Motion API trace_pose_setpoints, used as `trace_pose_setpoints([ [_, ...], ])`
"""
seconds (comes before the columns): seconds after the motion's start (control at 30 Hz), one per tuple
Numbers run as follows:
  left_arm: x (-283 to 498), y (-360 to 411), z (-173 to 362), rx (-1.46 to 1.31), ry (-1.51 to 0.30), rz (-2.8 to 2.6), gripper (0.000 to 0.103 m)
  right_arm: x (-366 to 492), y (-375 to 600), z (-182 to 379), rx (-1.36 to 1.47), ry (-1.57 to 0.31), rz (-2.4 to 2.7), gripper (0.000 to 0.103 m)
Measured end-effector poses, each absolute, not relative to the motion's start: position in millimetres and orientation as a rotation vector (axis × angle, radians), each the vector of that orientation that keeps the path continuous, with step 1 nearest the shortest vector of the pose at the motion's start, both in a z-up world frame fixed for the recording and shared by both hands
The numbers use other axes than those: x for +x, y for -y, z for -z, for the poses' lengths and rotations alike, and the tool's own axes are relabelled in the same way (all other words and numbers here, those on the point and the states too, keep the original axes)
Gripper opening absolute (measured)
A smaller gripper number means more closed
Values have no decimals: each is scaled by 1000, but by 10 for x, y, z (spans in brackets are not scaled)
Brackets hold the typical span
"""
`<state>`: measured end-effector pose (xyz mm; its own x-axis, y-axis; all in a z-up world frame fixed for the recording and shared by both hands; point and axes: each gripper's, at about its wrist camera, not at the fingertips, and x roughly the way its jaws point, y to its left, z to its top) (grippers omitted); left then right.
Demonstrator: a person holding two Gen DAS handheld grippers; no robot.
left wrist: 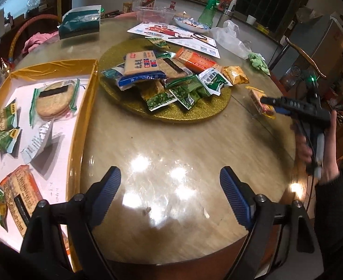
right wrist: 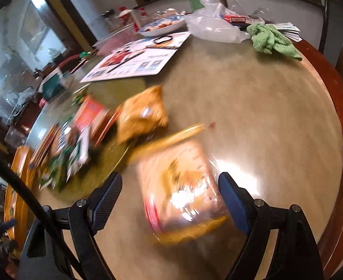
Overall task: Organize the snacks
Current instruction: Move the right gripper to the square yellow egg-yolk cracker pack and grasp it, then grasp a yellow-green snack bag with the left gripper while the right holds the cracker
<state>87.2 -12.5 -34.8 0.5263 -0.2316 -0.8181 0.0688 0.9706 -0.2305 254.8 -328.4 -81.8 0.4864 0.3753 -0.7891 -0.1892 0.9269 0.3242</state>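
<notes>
A pile of snack packets lies on a round gold glitter mat in the table's middle. A gold-rimmed tray at the left holds a rice cracker pack, green packets and an orange cracker pack. My left gripper is open and empty over bare table. My right gripper is open, its fingers on either side of a clear-wrapped cracker packet lying on the table right of the mat; this view is blurred. The right gripper also shows in the left wrist view at that packet.
A printed sheet, a blue-patterned dish, a clear plastic bag, a green cloth, a green bottle and a teal bag stand at the table's back. The table's wooden rim runs along the right.
</notes>
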Motion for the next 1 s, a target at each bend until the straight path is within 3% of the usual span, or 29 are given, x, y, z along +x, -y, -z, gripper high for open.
trace_pose_setpoints([
  [0.3,859,231,298,-150,-1004,172,86,2619,3135,873,172,-999,-108,86],
  [0.33,864,242,296,-147,-1006,174,86,2595,3118,879,161,-997,-89,85],
  [0.4,892,272,293,-143,-1008,184,86,2462,3067,872,139,-982,-55,71],
  [0.6,1195,264,316,-140,-1016,176,86,1960,2891,856,206,-948,-126,70],
  [0.7,1541,97,417,-211,-1072,124,79,1705,2769,851,256,-939,-207,70],
  [0.73,1648,54,447,-225,-1085,96,72,1631,2727,848,266,-937,-226,70],
  [1.0,2130,55,534,-252,-1095,15,68,1385,2511,850,244,-910,-283,70],
])
